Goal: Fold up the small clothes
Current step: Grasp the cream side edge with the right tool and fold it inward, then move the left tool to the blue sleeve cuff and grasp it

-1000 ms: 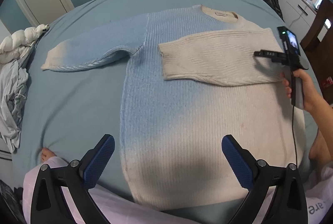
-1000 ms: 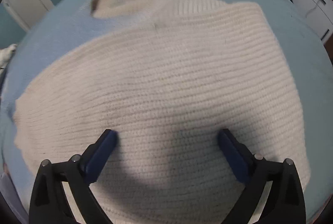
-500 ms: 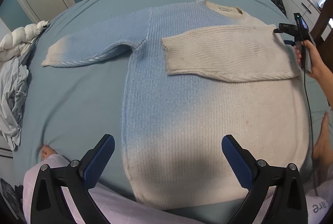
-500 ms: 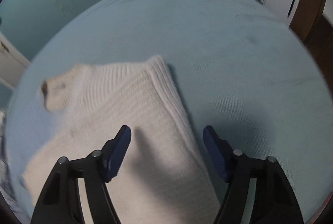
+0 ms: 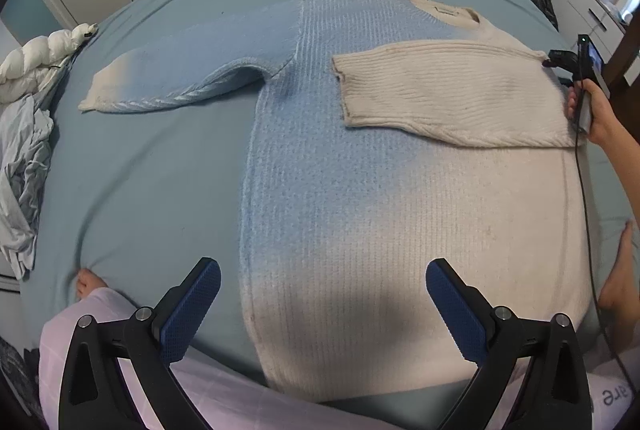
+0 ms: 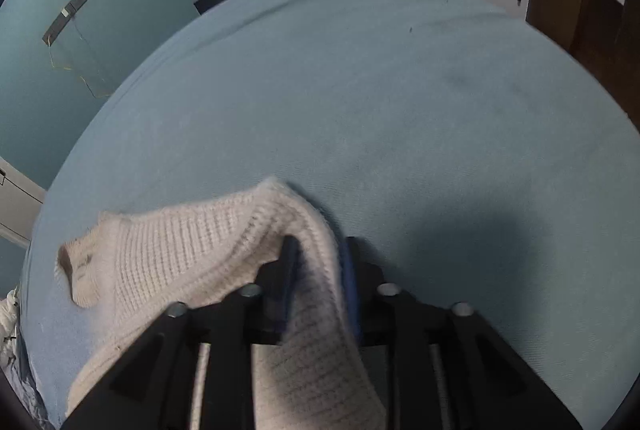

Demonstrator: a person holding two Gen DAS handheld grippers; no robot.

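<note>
Sweater [image 5: 400, 190] shoulder pinched by just-closed right gripper [image 6: 316, 270]; left gripper [image 5: 320, 302] wide, empty. Side fold judged next; inward carry required.

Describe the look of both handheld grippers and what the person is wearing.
Left gripper: black angular frame, silver bolts, blue textured finger pads. Right gripper: same black frame and blue pads; seen from the left camera, a black cable trails from it. Pale pink checked trousers.

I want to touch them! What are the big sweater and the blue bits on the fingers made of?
The sweater looks like soft knitted yarn, perhaps wool or acrylic: ribbed rows and a fuzzy surface show, fading from blue to cream. The blue pads on the left gripper's fingers look like matte rubber or plastic with a fine grid texture; which one is unclear.
</note>
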